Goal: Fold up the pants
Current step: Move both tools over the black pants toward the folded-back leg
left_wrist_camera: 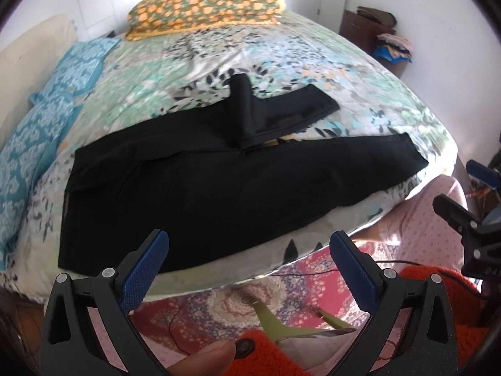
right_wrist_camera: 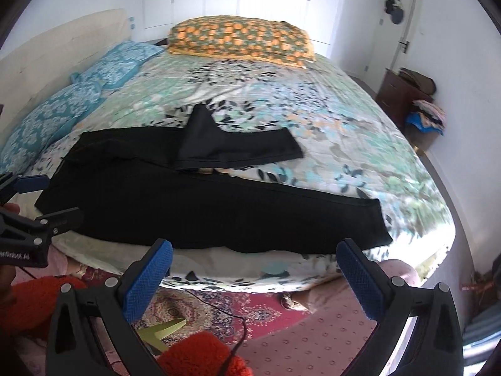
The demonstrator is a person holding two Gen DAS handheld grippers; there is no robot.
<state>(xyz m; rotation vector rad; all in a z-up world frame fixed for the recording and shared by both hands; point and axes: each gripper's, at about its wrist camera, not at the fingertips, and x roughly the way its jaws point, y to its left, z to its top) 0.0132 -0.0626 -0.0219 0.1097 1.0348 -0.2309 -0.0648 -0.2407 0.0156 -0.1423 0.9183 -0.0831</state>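
Black pants (left_wrist_camera: 200,188) lie across the near part of the bed (left_wrist_camera: 162,75), waist to the left, legs to the right. The far leg is folded back on itself and ends short (left_wrist_camera: 291,109); the near leg (left_wrist_camera: 360,163) reaches the bed's right edge. The pants also show in the right wrist view (right_wrist_camera: 200,210). My left gripper (left_wrist_camera: 249,244) is open and empty, just off the bed's near edge. My right gripper (right_wrist_camera: 253,253) is open and empty, also in front of the near edge. Each gripper shows at the side of the other's view (left_wrist_camera: 469,213) (right_wrist_camera: 40,200).
An orange floral pillow (left_wrist_camera: 206,6) lies at the far end of the bed and blue patterned pillows (left_wrist_camera: 40,119) along the left. A dark cabinet (left_wrist_camera: 366,28) with stacked cloth stands at the right wall. A red patterned rug (right_wrist_camera: 250,313) and a thin cable lie on the floor below.
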